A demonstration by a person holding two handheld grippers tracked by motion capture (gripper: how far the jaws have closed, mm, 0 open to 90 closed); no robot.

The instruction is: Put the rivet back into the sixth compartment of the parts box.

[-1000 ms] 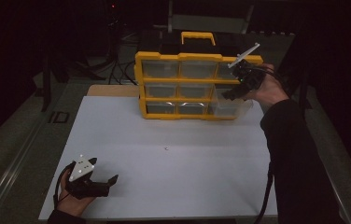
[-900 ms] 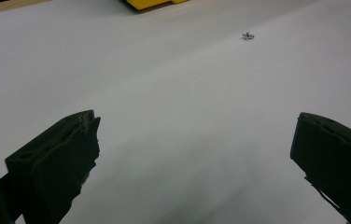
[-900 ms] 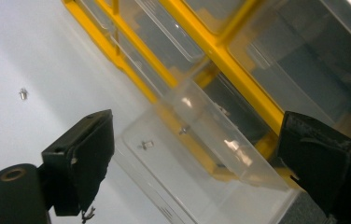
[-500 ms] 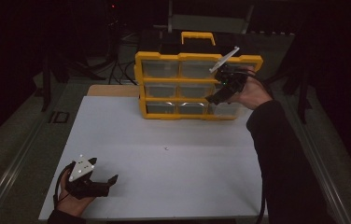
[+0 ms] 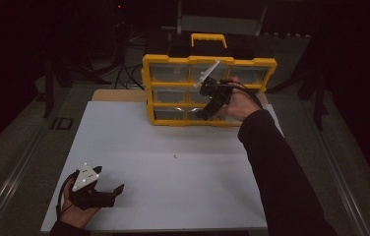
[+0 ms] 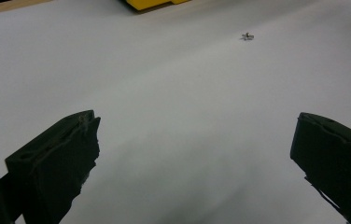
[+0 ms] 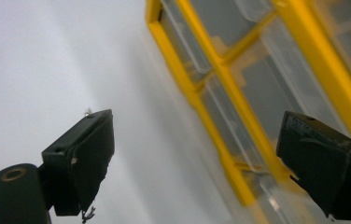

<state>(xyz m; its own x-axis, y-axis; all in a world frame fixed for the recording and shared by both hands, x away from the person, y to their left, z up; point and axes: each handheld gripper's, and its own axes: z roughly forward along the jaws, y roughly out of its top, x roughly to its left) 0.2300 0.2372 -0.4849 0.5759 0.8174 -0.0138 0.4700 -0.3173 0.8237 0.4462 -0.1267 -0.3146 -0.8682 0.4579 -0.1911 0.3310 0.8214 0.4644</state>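
A yellow organizer (image 5: 207, 64) with clear drawers stands upright at the back of the white table (image 5: 173, 191). My right gripper (image 5: 203, 109) hangs in front of its middle and lower drawers, tilted down toward the left, jaws open and empty. In the right gripper view the gripper (image 7: 197, 154) looks along the yellow frame (image 7: 239, 107) at a slant. My left gripper (image 5: 115, 195) rests near the table's front left corner, open, nothing between its jaws (image 6: 192, 154). A tiny metal screw (image 5: 175, 157) lies on the table's middle, and the screw (image 6: 247, 36) lies far ahead of the left jaws.
A black case with a yellow handle (image 5: 207, 38) sits on top of the organizer. A wooden strip (image 5: 119, 95) shows behind the white sheet. Dark floor and cables (image 5: 124, 73) surround the table.
My right gripper has moved left across the organizer's front, from its right end to its middle, and dropped slightly. The left gripper has stayed put.
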